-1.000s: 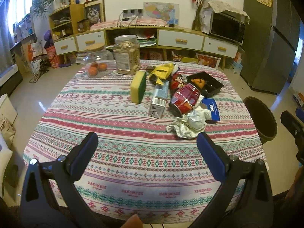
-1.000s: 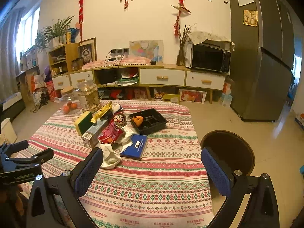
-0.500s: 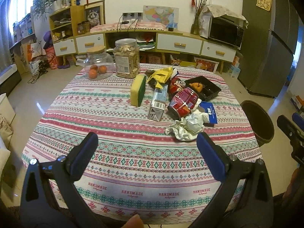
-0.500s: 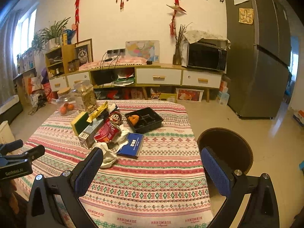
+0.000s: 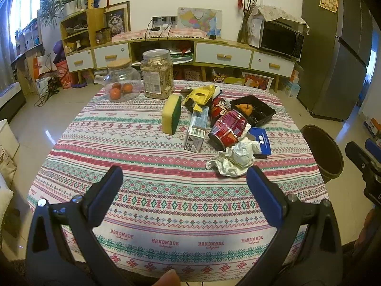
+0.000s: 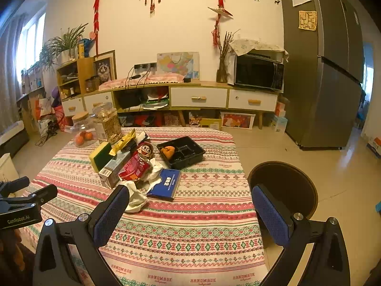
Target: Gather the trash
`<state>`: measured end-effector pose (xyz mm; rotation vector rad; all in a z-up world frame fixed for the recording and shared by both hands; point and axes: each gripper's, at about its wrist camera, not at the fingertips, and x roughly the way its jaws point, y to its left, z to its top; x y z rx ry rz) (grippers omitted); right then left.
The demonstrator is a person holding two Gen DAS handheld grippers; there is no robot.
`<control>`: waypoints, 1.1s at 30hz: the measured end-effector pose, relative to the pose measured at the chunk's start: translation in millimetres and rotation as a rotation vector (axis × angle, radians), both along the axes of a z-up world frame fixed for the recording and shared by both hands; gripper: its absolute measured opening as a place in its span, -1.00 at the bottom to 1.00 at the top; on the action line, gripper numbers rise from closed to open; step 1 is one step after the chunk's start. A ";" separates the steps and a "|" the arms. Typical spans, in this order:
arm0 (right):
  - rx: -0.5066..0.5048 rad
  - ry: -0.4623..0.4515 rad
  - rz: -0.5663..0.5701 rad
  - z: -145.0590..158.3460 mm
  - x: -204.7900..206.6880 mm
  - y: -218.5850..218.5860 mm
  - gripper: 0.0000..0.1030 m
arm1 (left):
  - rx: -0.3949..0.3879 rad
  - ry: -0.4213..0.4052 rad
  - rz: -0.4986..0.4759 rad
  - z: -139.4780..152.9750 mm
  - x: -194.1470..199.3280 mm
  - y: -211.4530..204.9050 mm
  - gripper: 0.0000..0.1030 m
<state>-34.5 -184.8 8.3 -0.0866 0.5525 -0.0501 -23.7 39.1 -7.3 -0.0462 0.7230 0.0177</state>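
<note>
Both of your jaws are spread wide and hold nothing. Your left gripper (image 5: 184, 182) hangs over the near part of the table (image 5: 147, 205), which has a striped cloth on it. Your right gripper (image 6: 190, 201) hangs over the near right side of the table, close to the round dark bin (image 6: 283, 188) on the floor just beside the table edge.

All the trash sits in one pile near the middle of the table. A crumpled white paper (image 5: 234, 159) is the closest piece to you. Just behind it lies a red can (image 5: 227, 128) on its side, touching the paper. A small blue booklet (image 5: 262, 139) lies flat to the right of the can. A milk carton (image 5: 196, 130) lies on its side to the left of the can. A yellow wrapper (image 5: 201, 94) sits at the back of the pile. A black tray (image 5: 258, 112) with something orange in it sits behind the can.

A yellow and green sponge (image 5: 171, 114) stands on its edge left of the carton.
</note>
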 end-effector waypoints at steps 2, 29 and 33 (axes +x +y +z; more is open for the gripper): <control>0.000 0.001 0.000 -0.3 0.0 0.0 1.00 | 0.001 0.000 -0.001 0.0 0.1 0.0 1.00; 0.011 0.055 -0.010 -0.6 10.0 -1.5 1.00 | 0.024 0.049 -0.042 -6.6 4.8 -8.4 1.00; 0.009 0.058 -0.026 4.3 12.7 -5.1 1.00 | 0.027 0.053 -0.060 -3.8 6.4 -11.3 1.00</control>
